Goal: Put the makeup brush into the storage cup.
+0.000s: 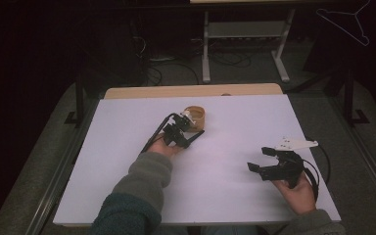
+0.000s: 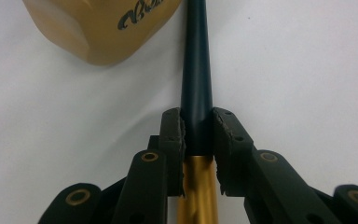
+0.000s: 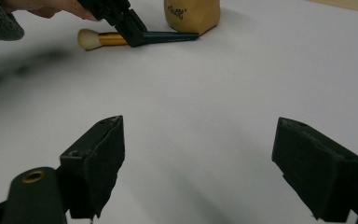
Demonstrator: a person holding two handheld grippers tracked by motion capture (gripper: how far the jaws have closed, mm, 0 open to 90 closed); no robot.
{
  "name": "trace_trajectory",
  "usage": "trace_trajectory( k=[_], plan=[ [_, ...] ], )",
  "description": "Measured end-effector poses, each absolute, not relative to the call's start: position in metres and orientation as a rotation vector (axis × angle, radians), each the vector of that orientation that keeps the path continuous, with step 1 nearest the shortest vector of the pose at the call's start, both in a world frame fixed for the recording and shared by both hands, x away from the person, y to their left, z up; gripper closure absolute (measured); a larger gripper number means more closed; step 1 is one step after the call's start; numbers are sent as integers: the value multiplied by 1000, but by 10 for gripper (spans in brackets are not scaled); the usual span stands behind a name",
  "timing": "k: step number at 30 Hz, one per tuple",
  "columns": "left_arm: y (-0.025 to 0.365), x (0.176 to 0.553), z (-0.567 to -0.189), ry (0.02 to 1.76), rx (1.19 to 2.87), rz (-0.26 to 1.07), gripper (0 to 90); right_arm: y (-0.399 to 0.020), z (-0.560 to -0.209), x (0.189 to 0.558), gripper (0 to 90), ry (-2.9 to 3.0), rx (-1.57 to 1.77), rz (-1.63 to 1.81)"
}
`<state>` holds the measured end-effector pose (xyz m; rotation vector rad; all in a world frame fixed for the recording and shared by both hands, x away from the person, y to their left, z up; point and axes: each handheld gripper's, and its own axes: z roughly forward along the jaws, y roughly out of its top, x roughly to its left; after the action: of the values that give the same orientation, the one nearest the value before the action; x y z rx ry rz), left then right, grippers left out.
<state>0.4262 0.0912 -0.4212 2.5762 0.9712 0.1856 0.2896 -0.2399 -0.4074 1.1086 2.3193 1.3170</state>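
A makeup brush (image 3: pixel 168 37) with a black handle, gold ferrule and cream bristles (image 3: pixel 88 38) lies on the white table (image 1: pixel 235 122). My left gripper (image 2: pixel 197 121) is shut on the brush where the black handle (image 2: pixel 196 70) meets the gold ferrule (image 2: pixel 198 186). In the high view the left gripper (image 1: pixel 183 139) sits left of centre, with the brush handle (image 1: pixel 197 136) pointing toward a tan container (image 1: pixel 196 116) with black lettering. My right gripper (image 1: pixel 258 159) rests low at the right, open, with bare table between its fingers (image 3: pixel 98 154).
The tan container (image 2: pixel 102 28) stands close beside the handle's far end. A wooden strip (image 1: pixel 191 91) borders the table's far edge. Beyond it are a white metal frame (image 1: pixel 245 34) and cables on a dark floor. A wire hanger (image 1: pixel 347 22) hangs at top right.
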Motion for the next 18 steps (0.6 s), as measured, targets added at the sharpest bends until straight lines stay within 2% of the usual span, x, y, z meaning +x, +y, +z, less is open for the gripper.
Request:
trace_trajectory(
  k=[18],
  plan=[
    [101,403,-388,851,2566,187,746,-238,-407,288,160,2322,1089,1305]
  ],
)
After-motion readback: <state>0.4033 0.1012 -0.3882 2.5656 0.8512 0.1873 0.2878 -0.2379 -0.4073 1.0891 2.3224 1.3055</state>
